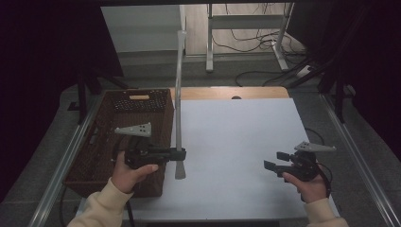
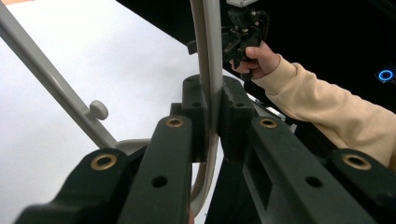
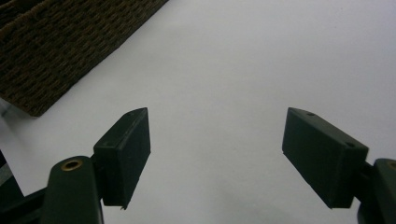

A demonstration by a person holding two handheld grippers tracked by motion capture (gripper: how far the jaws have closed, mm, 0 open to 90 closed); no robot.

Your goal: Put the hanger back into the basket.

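- Two grippers work here: the left gripper (image 1: pixel 178 153) has its jaws pinching a long grey shoehorn (image 1: pixel 179 94), held upright beside the wicker basket (image 1: pixel 90 156) at the table's left edge
- Right gripper (image 1: pixel 273 161) hovers near the front right corner, jaws spread, empty
- Likely step: carrying the shoehorn; next calls for lowering it flat into the basket

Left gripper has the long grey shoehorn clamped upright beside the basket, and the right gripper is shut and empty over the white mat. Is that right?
Not quite: the right gripper is open, not shut; the right gripper view shows its jaws wide apart with nothing between them, over the white mat. The rest holds: the left gripper clamps the grey shoehorn upright beside the basket.
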